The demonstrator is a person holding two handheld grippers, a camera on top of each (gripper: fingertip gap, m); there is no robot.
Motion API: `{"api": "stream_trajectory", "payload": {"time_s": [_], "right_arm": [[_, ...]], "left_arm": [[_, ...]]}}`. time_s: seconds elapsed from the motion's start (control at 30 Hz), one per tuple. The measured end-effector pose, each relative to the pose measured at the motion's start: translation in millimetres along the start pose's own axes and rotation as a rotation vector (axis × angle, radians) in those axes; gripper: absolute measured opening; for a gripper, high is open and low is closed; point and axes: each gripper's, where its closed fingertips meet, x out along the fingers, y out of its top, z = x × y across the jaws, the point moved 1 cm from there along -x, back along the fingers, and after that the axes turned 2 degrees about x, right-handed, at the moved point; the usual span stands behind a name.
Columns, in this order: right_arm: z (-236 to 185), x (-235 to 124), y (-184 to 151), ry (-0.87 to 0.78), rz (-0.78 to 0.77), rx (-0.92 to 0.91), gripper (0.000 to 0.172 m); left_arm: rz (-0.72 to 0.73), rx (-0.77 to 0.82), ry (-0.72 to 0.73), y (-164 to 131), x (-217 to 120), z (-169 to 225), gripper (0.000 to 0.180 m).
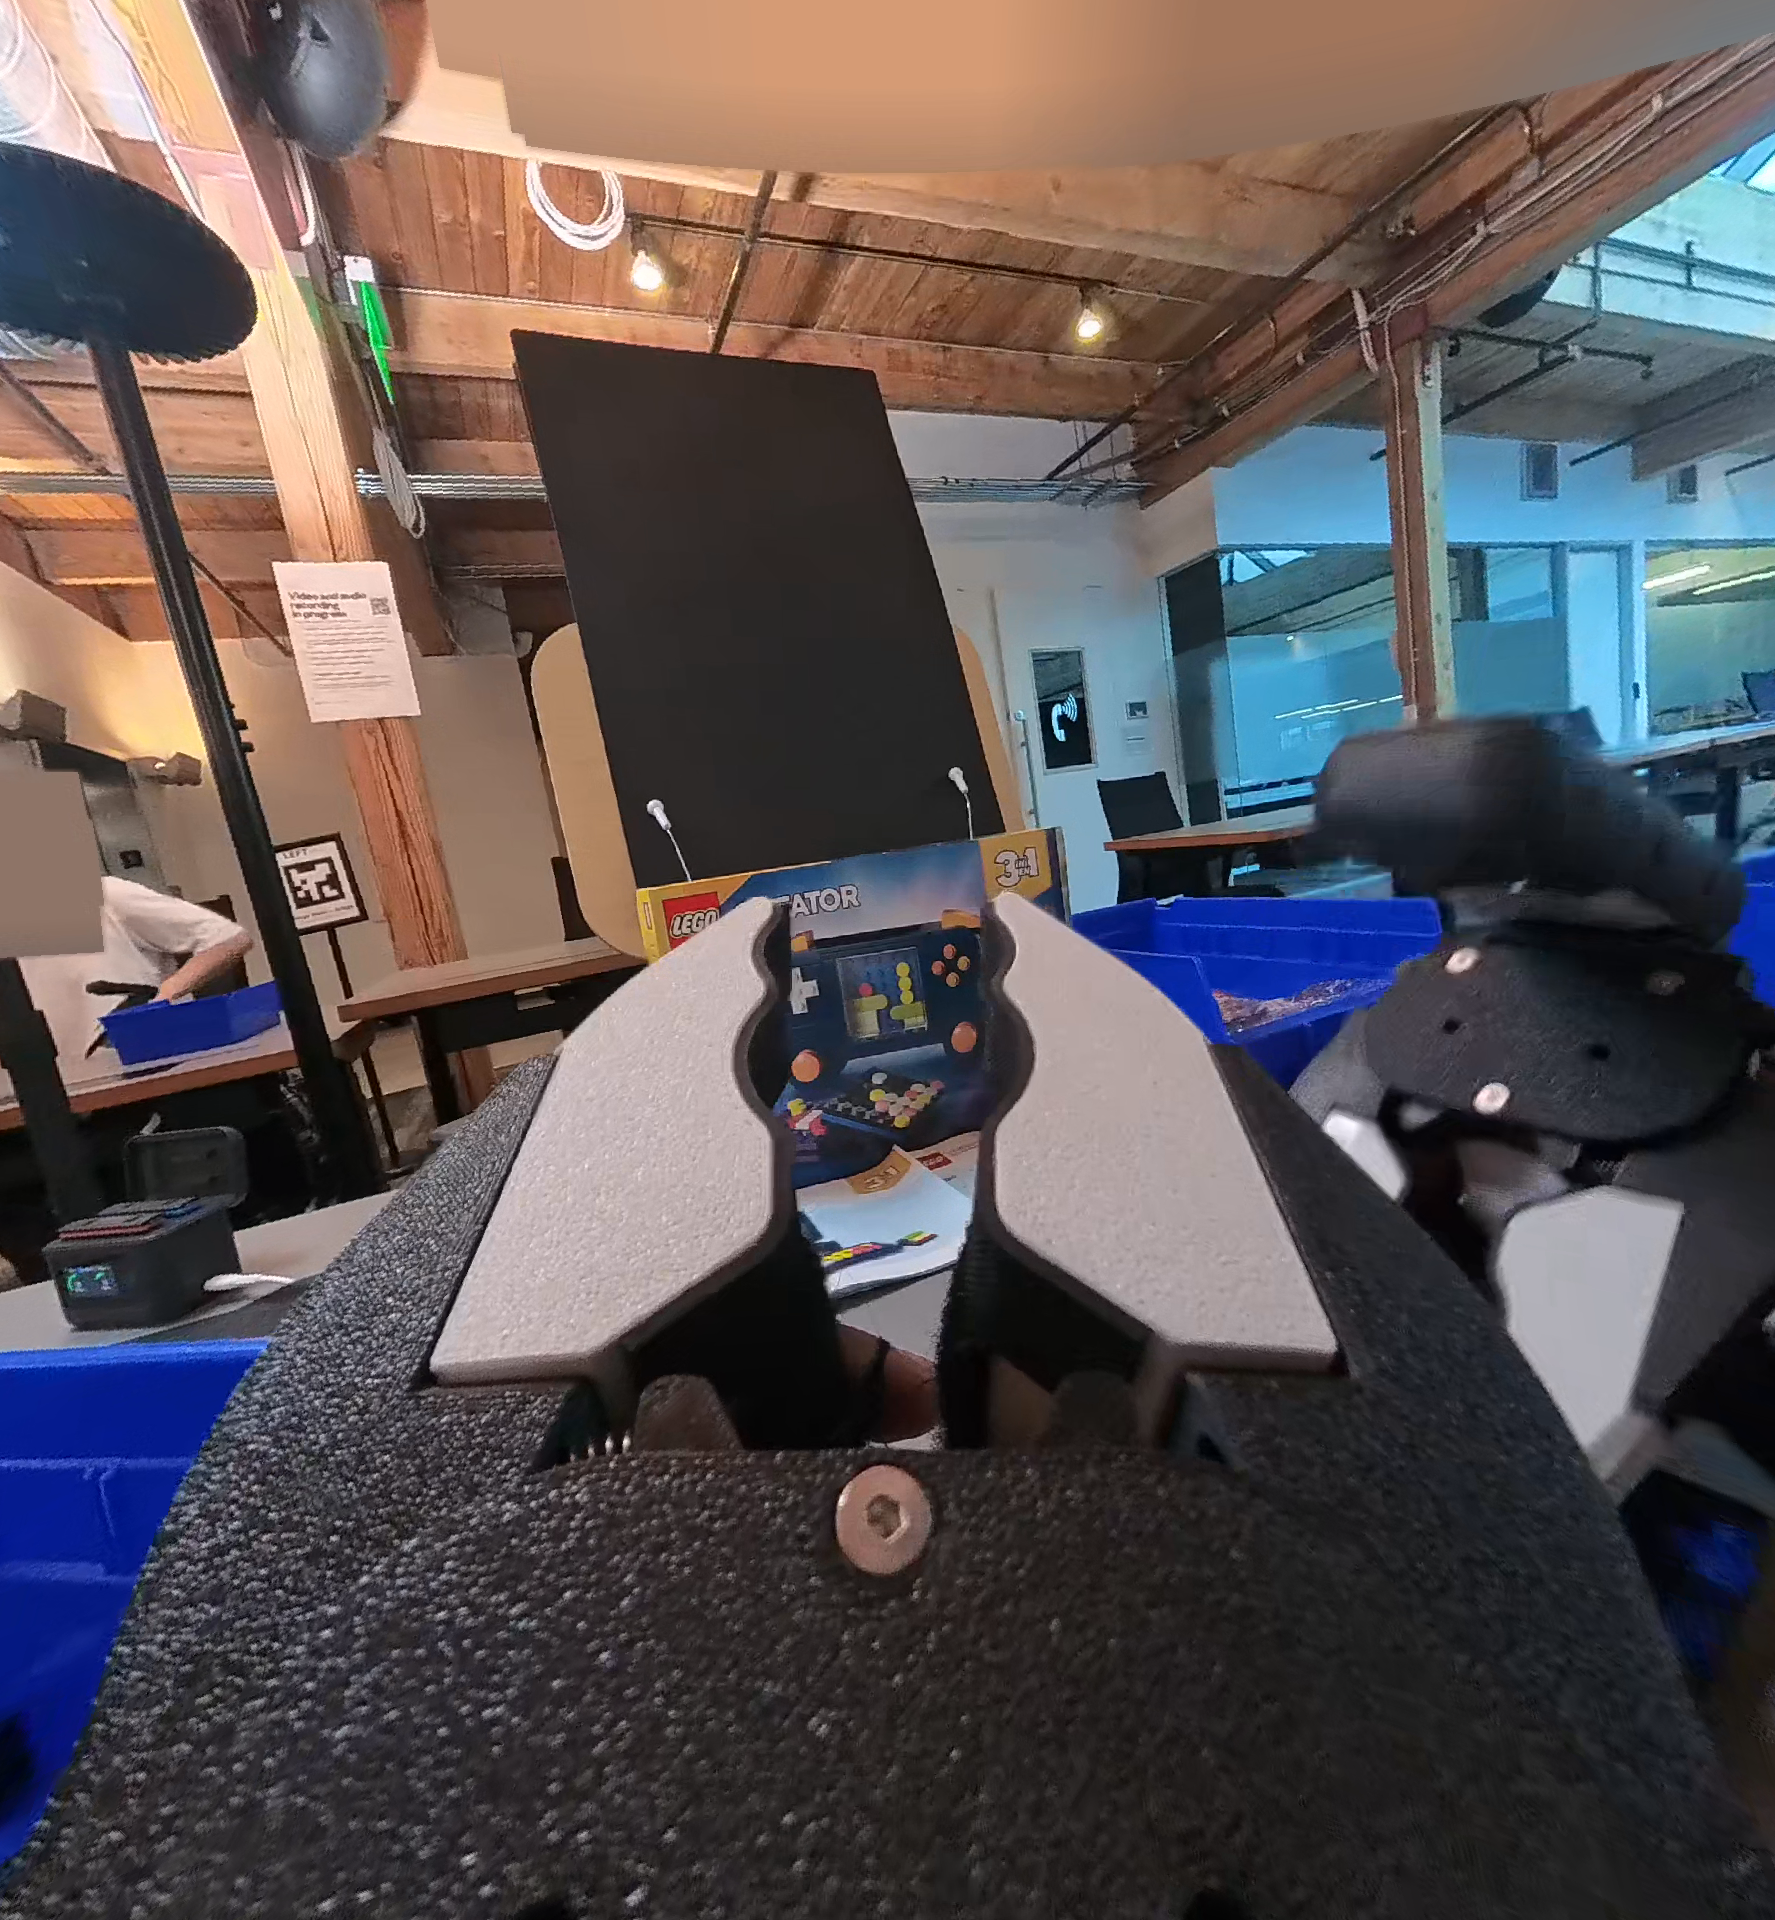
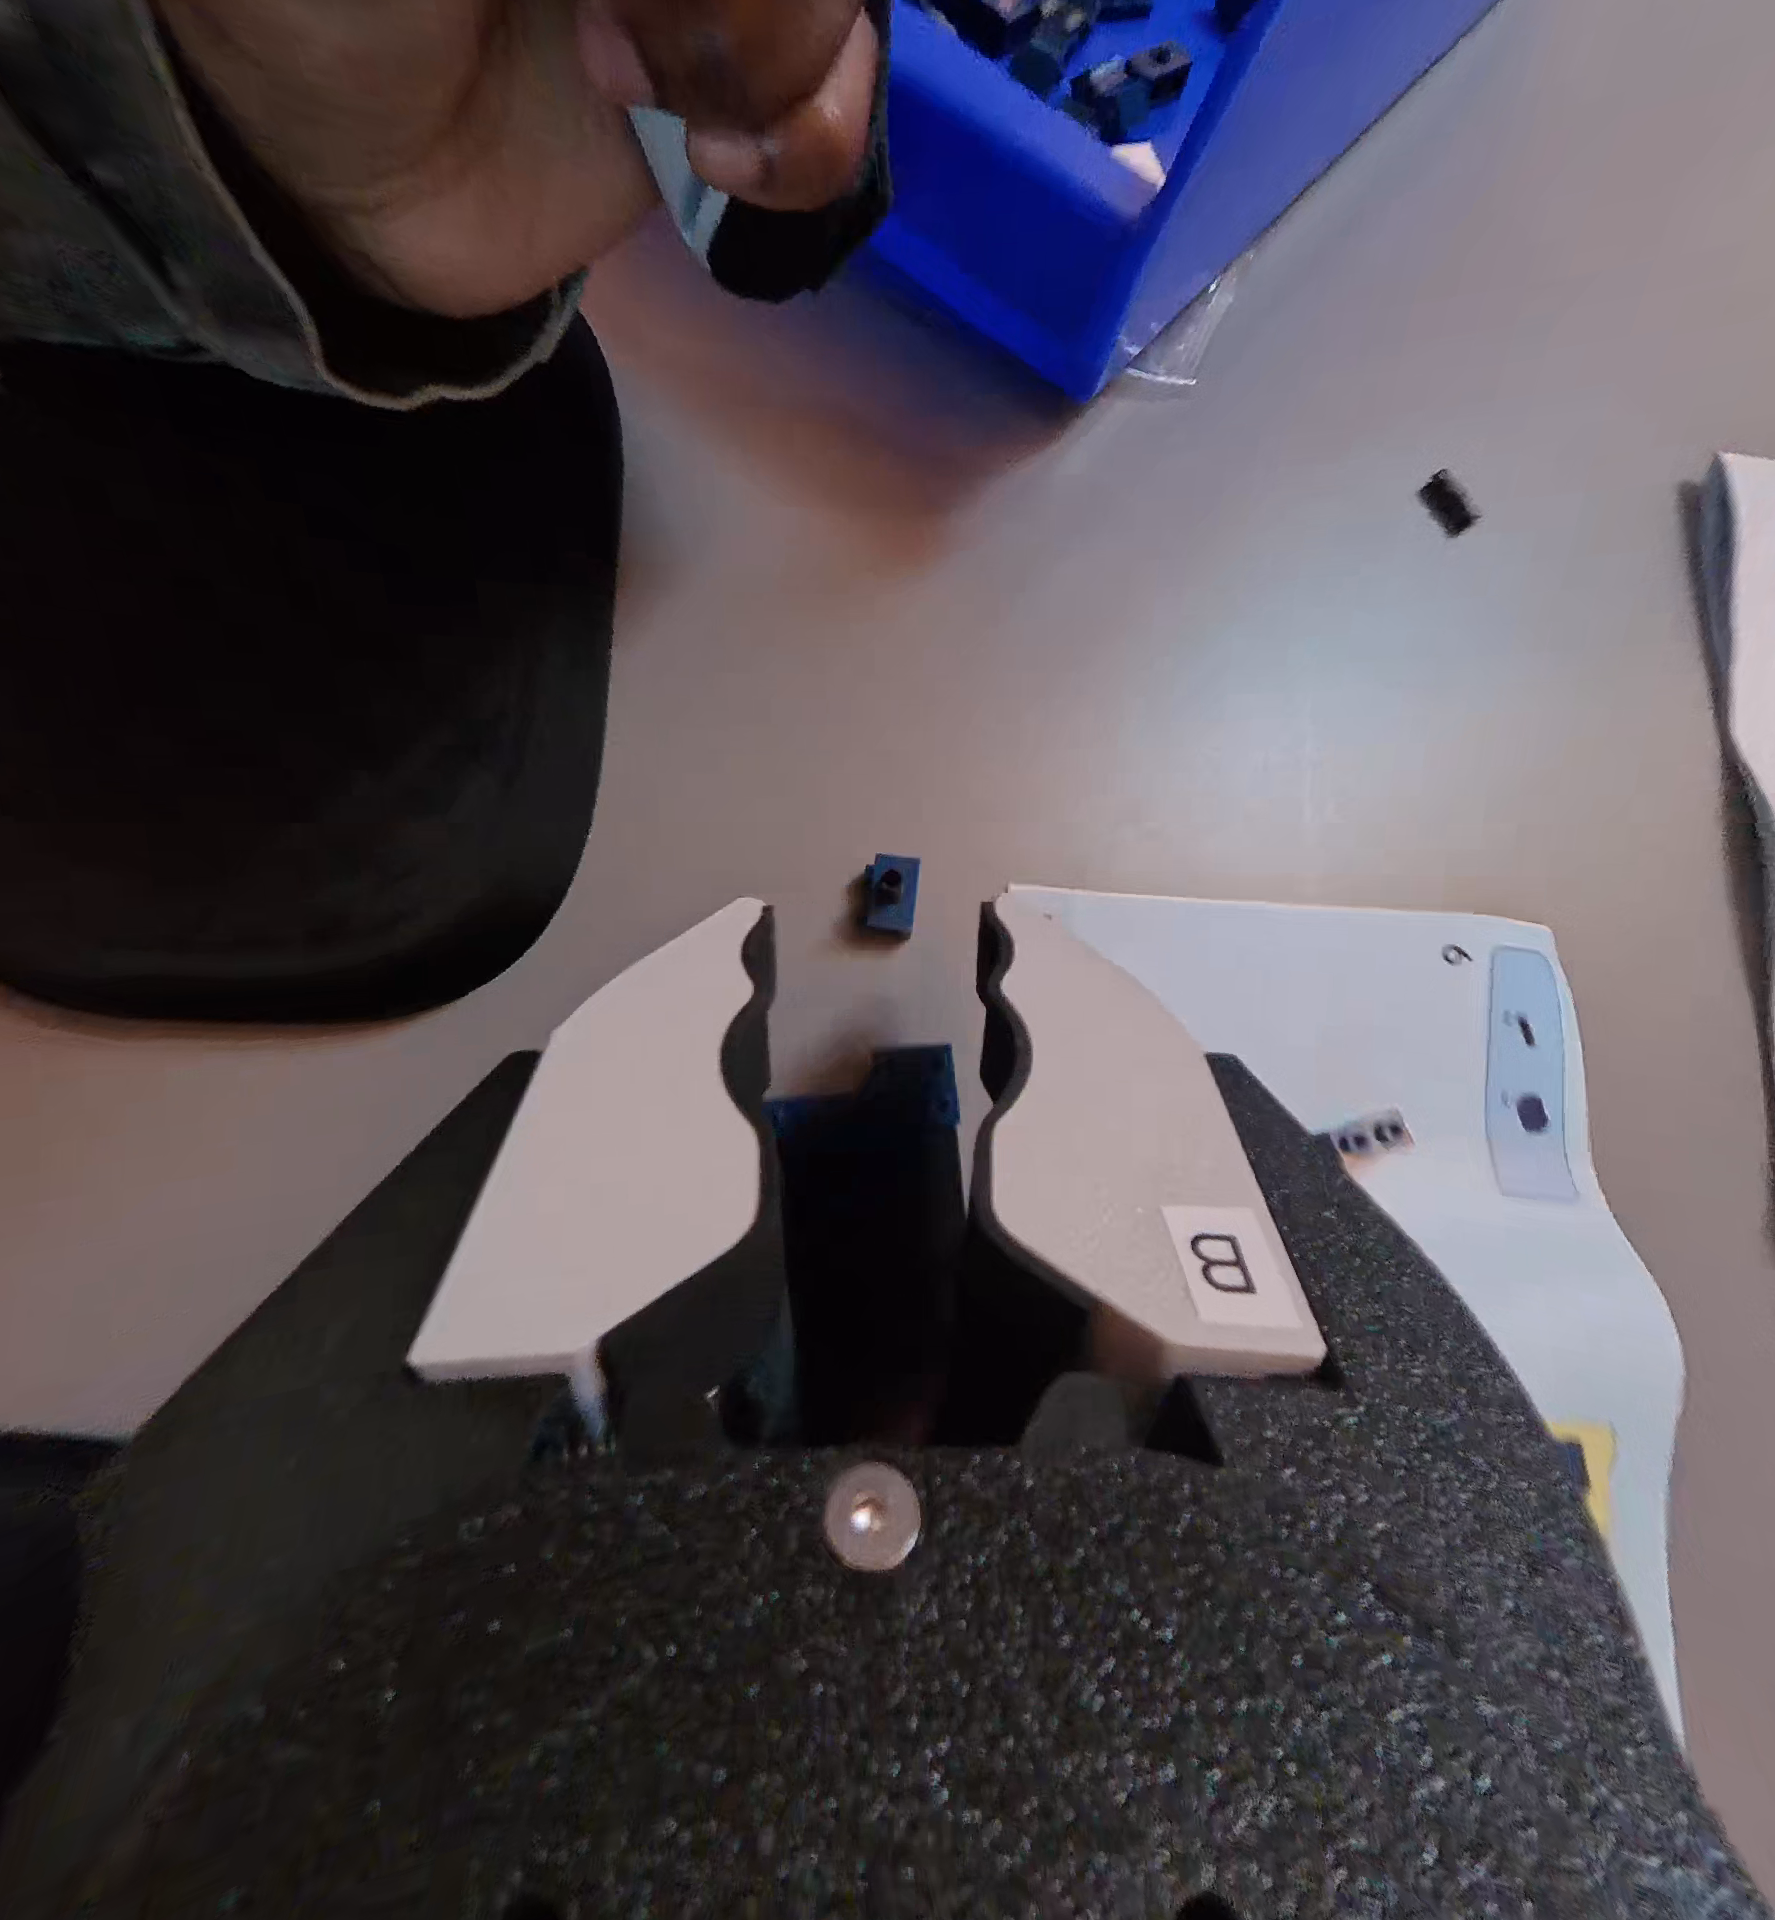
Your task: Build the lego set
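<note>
My right gripper (image 2: 875,906) points down at the grey table (image 2: 1070,644) with its jaws open. A small dark blue brick (image 2: 888,896) lies on the table just past its fingertips (image 2: 1028,935), touching neither pad. A larger dark blue piece (image 2: 898,1086) shows lower down between the fingers; I cannot tell whether it touches them. My left gripper (image 1: 888,914) is held level, open, with nothing between its pads (image 1: 696,997). The right gripper (image 1: 1465,1195) shows blurred close on its right.
A toy brick box (image 1: 1018,873) stands behind an open instruction booklet (image 1: 893,1216) (image 2: 1278,987). Blue bins (image 1: 1267,925) (image 2: 1018,239) hold loose pieces. A small black piece (image 2: 1449,502) lies on the table. A hand and sleeve (image 2: 395,156) and a large black rounded shape (image 2: 239,675) are on the left. My hands' fingertips stand some 15 cm from each other.
</note>
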Motion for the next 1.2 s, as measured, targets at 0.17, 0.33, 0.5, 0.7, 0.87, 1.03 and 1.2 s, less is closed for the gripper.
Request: {"api": "stream_trajectory", "payload": {"time_s": [0.17,0.33,0.5,0.7,0.87,1.03,1.2], "right_arm": [[15.0,-77.6,-20.4,-0.11,0.115,0.124,0.03],[12.6,-111.9,-91.2,-0.186,0.003,0.255,0.027],[-2.8,-102.6,-106.2,-0.194,-0.016,0.263,0.018],[-0.2,-90.9,-126.2,-0.204,-0.111,0.265,0.02],[-1.1,-90.9,-122.3,-0.185,-0.094,0.223,0.005],[6.3,-98.1,-69.0,-0.157,-0.145,-0.109,0.004],[40.6,-57.0,4.3,-0.224,-0.387,-0.914,0.005]], "left_arm": [[-0.008,0.034,0.001,-1.4,1.0,0.3,0.034],[-0.024,0.04,-0.009,-4.3,2.7,2.0,0.034],[-0.037,0.07,-0.028,-7.6,4.3,6.3,0.034],[-0.046,0.066,-0.031,-9.9,5.2,5.4,0.034],[-0.045,0.069,-0.033,-10.0,5.5,5.3,0.033],[-0.037,0.062,-0.006,-8.7,5.6,-1.2,0.034],[0.002,0.051,0.079,-1.3,0.9,-19.4,0.033]]}}
